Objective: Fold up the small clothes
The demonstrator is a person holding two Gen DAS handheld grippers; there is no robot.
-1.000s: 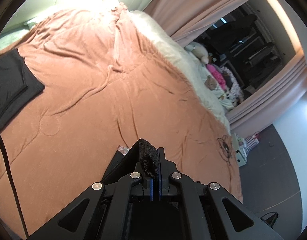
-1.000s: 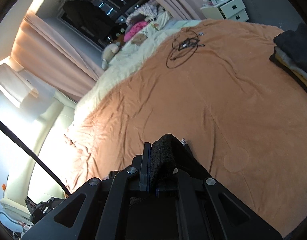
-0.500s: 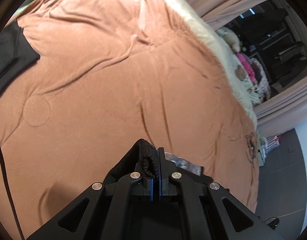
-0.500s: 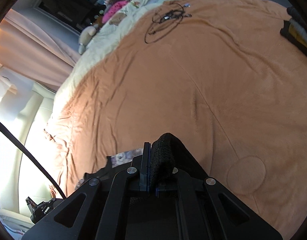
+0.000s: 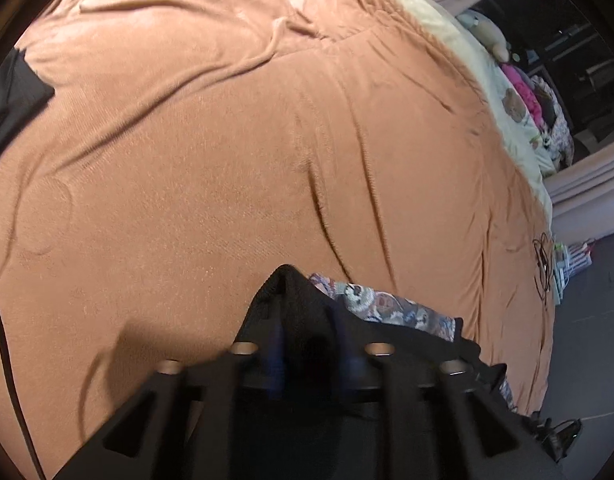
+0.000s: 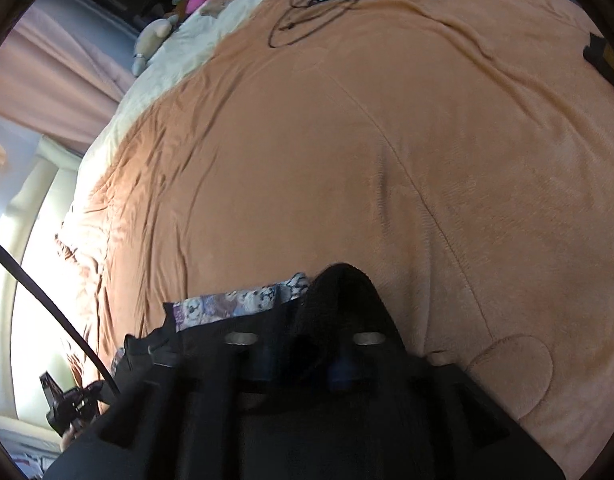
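Both grippers are angled down at a big bed with a rust-orange blanket [image 5: 227, 168] spread over it. The left gripper [image 5: 307, 344] has its jaws opening right now, with a peak of black knit fabric bunched up in the gap. From this blurry view I can't tell if the blue pads [image 5: 275, 354] are pressing on it or not. That fabric belongs to the small garment [image 5: 391, 312], a black piece with a patterned floral-looking panel in blues and greys. It lies on the blanket right at the gripper tips and stretches off toward the right of the left wrist view.

Same story on the other side. The right gripper [image 6: 307, 344] is also opening, and a black fold of the same garment [image 6: 235, 300] sits between its jaws. The patterned strip runs off to the left in that view. Again, too blurry to say whether the pads have hold of it.

Other stuff around: a tangle of black cable [image 6: 319, 4] is on the far part of the blanket, well apart from the garment. A cream sheet [image 5: 459, 40] lines the far edge of the bed, with a plush toy [image 6: 155, 36] near pink curtains [image 6: 55, 72]. There's dark folded clothing [image 5: 15, 92] at the left edge of the left view.
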